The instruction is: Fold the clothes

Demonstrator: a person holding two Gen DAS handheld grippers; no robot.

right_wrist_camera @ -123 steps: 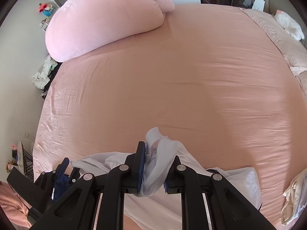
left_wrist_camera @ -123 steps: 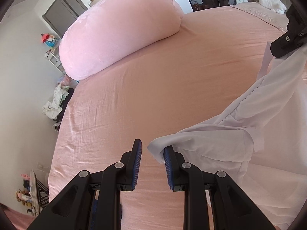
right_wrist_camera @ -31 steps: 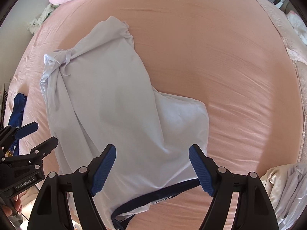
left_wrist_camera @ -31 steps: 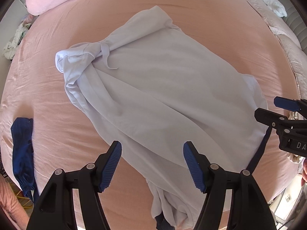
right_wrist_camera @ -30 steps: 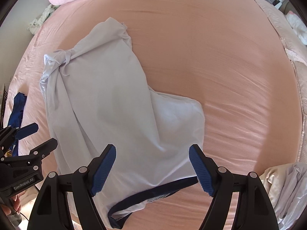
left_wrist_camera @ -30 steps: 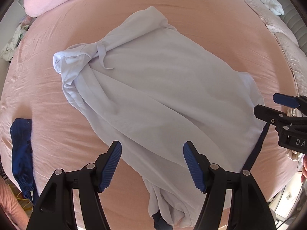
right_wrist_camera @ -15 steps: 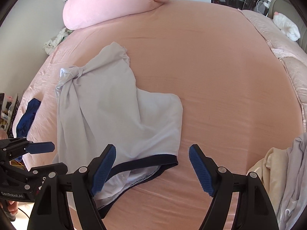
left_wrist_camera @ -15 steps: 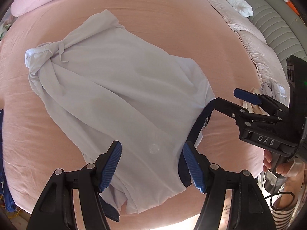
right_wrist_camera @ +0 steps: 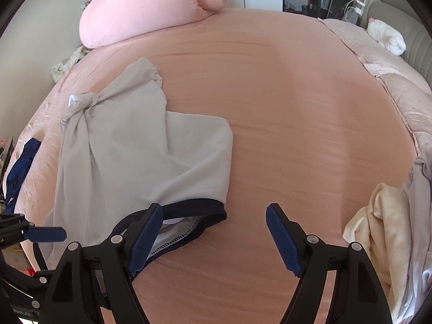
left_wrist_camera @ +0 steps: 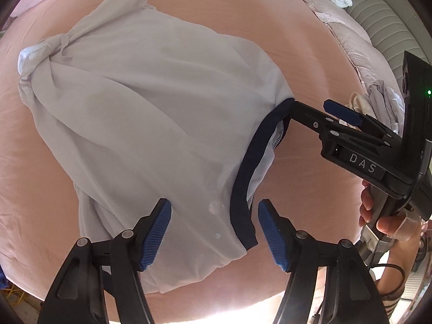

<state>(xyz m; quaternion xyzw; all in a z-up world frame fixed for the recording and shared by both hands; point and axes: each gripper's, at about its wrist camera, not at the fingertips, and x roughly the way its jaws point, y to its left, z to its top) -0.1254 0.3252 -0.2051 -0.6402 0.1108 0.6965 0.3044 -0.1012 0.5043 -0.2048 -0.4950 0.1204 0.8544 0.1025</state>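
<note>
- White shirt (left_wrist_camera: 140,113) with a navy collar (left_wrist_camera: 243,178) lies crumpled on my pink bedsheet (right_wrist_camera: 297,108).
- Pink bolster (right_wrist_camera: 151,8) rests at the far edge; more clothes (right_wrist_camera: 383,229) are heaped at right.
- Left gripper (left_wrist_camera: 214,232) and right gripper (right_wrist_camera: 214,232) both gape, holding nothing.

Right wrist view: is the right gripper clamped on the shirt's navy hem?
No, the right gripper stands open above the pink sheet; the navy hem lies beside its left finger.

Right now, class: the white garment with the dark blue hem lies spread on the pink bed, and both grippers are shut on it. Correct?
Not quite. Both the left gripper and the right gripper are open over the white garment, as both wrist views show. It does lie on the pink bed.
</note>
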